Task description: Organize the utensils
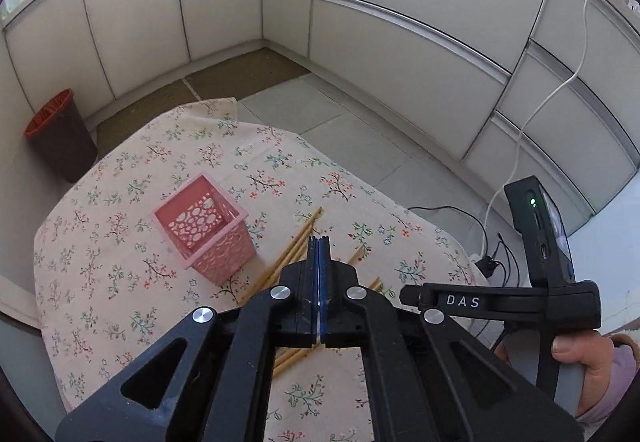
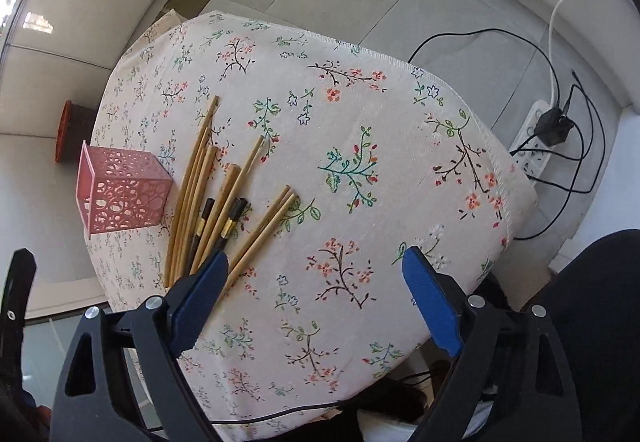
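Note:
A pink perforated square holder (image 1: 208,230) stands upright and empty on the floral tablecloth (image 1: 120,242). To its right lies a loose pile of bamboo chopsticks (image 1: 296,242). My left gripper (image 1: 319,242) hovers above that pile, shut, with nothing showing between its pads. In the right wrist view the chopsticks (image 2: 216,202) fan out beside the holder (image 2: 124,198); two are dark with gold bands. My right gripper (image 2: 316,266) hangs open over the cloth, its left blue finger (image 2: 208,290) just above the near ends of the chopsticks. Nothing sits between its jaws.
A brown bin with an orange rim (image 1: 60,134) stands on the floor left of the table. A power strip with black and white cables (image 2: 536,138) lies on the floor to the right. Grey cabinet fronts (image 1: 400,42) enclose the space. The table's edge (image 2: 500,162) curves close by.

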Available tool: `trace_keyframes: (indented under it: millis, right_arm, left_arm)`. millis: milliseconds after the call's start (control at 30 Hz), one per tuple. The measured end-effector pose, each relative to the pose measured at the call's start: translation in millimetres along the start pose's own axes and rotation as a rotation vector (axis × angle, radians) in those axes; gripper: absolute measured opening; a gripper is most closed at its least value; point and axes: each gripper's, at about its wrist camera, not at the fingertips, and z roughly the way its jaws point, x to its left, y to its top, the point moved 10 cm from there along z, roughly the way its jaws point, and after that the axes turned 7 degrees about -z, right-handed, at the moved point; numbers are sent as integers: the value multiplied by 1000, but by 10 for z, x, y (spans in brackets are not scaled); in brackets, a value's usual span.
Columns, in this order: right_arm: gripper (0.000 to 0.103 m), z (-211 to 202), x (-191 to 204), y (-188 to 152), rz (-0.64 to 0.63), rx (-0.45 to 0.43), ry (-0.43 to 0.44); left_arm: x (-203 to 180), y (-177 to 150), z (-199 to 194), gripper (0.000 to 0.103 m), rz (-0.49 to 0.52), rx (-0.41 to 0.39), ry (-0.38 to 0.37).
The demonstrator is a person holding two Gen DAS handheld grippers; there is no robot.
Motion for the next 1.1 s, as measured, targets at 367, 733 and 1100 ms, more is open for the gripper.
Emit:
trace_keyframes:
  millis: [367,733,1100]
  right_arm:
    - [87,-262,-453,447,-135,-185,-165]
    - [87,68,-416,473,-116,-80,-58]
    - [87,130,-432,421,-107,-50,-64]
  left_arm:
    - [74,154,1575,63,-27,278,154]
    - [106,135,1992,30,81,404,171]
    - [43,47,2155,8,182,405,173]
